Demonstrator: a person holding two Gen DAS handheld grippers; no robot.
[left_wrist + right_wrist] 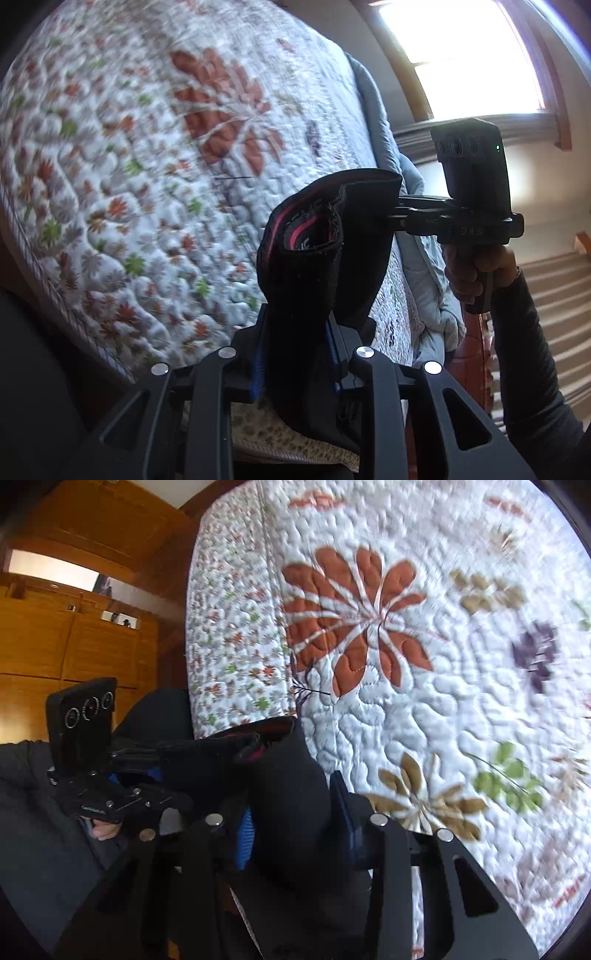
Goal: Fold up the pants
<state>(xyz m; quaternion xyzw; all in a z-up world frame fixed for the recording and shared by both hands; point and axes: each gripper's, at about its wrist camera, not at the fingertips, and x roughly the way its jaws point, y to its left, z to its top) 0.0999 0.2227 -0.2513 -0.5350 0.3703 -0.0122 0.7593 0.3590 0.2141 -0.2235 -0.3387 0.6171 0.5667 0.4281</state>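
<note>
The black pants have a pink-striped waistband and hang in the air in front of the bed. My left gripper is shut on the cloth, which bunches up between its blue pads. The right gripper's body shows at the right of the left wrist view, its fingers reaching into the waistband. In the right wrist view my right gripper is shut on the black pants, and the left gripper's body holds the same waistband at the left.
A white quilt with leaf prints covers the bed and fills most of both views. A bright window and carpeted stairs are at the right. Wooden cabinets stand at the left.
</note>
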